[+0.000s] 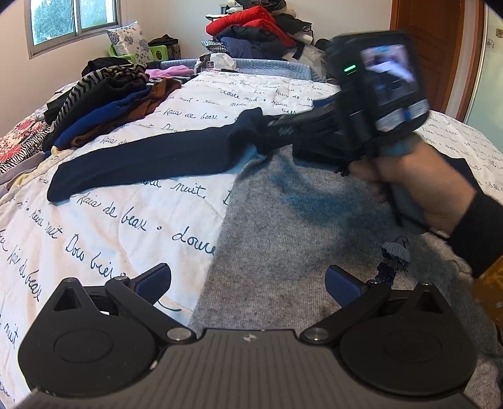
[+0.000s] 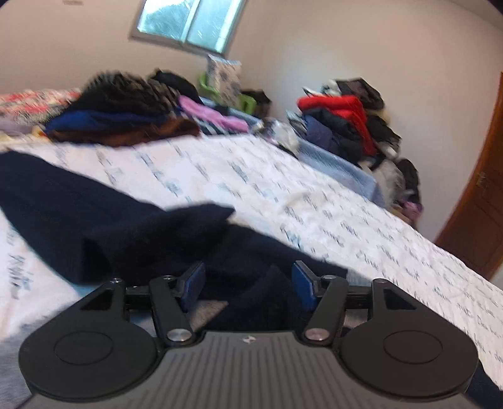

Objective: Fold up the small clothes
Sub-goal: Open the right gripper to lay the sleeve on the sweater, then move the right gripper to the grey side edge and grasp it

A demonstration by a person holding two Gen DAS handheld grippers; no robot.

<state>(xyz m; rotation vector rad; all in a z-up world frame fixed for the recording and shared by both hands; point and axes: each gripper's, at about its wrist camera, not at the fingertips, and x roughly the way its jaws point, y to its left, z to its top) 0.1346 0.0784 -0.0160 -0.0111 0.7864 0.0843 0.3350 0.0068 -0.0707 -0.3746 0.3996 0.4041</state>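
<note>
Right gripper (image 2: 248,288) jaws parted, dark navy knit sleeve (image 1: 151,157) loose between pads. Left gripper (image 1: 248,284) wide open, empty, over grey knit sweater (image 1: 283,251) on white script-printed quilt (image 1: 110,220).

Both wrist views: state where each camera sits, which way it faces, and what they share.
Left wrist: behind the open left gripper, looking down across the grey sweater; the right gripper and the hand holding it show.
Right wrist: behind the open right gripper, facing the navy sleeve between its jaws.
Shared: sleeve, script-printed quilt, window.
</note>
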